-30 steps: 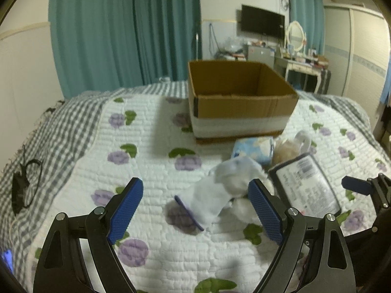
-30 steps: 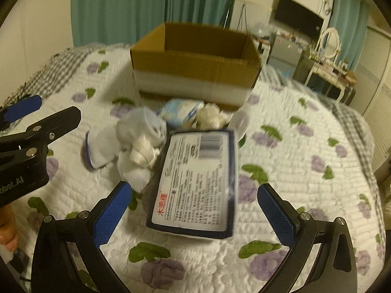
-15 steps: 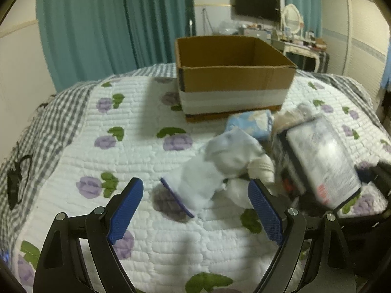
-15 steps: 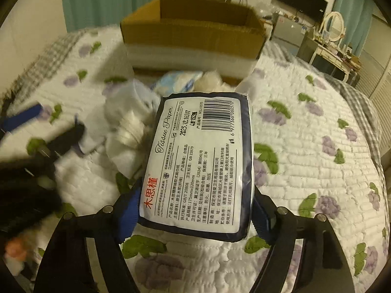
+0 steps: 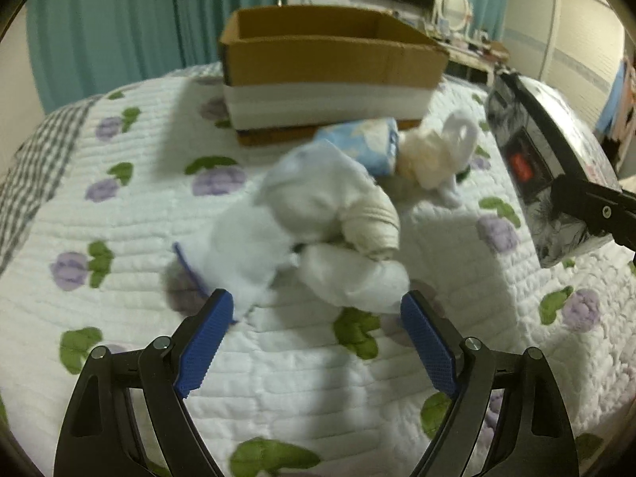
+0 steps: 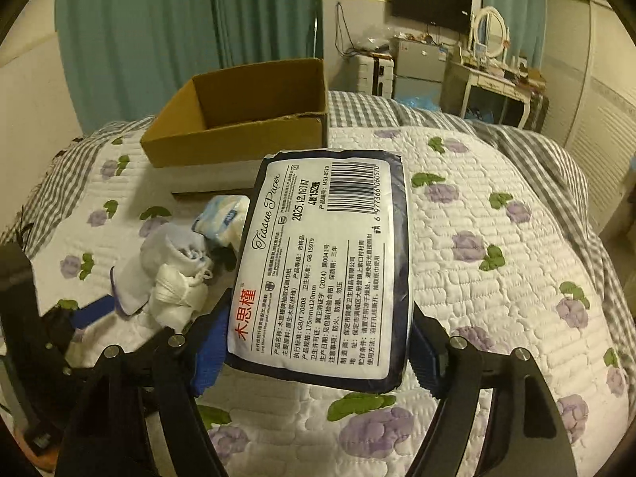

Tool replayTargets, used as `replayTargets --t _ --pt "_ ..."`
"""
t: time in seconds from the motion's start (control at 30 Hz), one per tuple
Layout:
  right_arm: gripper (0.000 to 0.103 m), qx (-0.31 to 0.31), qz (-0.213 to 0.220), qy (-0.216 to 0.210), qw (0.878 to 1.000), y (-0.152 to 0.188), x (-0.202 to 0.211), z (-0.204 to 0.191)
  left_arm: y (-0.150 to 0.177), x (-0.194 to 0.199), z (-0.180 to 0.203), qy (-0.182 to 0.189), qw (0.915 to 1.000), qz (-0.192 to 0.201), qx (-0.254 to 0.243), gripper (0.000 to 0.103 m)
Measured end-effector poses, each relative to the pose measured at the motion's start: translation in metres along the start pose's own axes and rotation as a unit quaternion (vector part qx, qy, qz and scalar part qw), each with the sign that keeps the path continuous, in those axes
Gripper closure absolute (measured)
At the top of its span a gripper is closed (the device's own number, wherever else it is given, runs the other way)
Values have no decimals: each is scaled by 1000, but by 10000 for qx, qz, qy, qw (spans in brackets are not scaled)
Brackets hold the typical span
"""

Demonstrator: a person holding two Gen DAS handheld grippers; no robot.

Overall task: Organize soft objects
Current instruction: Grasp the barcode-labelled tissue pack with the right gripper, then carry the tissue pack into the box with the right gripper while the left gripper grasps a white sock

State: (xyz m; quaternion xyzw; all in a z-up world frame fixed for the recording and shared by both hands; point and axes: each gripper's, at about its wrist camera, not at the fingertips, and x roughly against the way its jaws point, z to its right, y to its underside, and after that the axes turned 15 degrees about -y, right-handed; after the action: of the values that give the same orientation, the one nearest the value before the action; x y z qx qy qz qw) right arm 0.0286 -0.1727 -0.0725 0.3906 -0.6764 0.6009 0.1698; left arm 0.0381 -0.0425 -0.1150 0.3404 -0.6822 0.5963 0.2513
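My right gripper [image 6: 314, 349] is shut on a dark-edged tissue paper pack [image 6: 322, 266] and holds it up above the bed; the pack also shows at the right of the left wrist view [image 5: 544, 167]. My left gripper [image 5: 314, 342] is open, its blue pads just short of a heap of white rolled socks [image 5: 310, 222]. A small light blue tissue pack [image 5: 369, 147] and a cream sock [image 5: 433, 159] lie behind the heap. An open cardboard box [image 5: 326, 67] stands beyond them, empty as far as the right wrist view [image 6: 246, 115] shows.
All lies on a bed with a white quilt printed with purple flowers [image 6: 497, 246] and a grey checked cover at its edges. Teal curtains [image 6: 159, 39], a TV [image 6: 431, 0] and a dressing table [image 6: 497, 75] stand behind the bed.
My right gripper closed on the tissue paper pack and lifted it off the quilt. My left gripper moved forward, close to the white socks.
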Motion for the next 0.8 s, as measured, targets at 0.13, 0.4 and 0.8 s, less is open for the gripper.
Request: replayTargets --t 0.13,0.4,0.8 --pt "26 45 -112 0 9999 4 -6 2 -4 -7 12 132 9999 -29 -99 17" --pt "26 115 -113 -53 9999 6 -9 0 -13 -21 18 157 9994 -65 -298 56" --pt "26 161 45 -204 9997 6 2 -6 3 18 -9 400 9987 151 -292 65"
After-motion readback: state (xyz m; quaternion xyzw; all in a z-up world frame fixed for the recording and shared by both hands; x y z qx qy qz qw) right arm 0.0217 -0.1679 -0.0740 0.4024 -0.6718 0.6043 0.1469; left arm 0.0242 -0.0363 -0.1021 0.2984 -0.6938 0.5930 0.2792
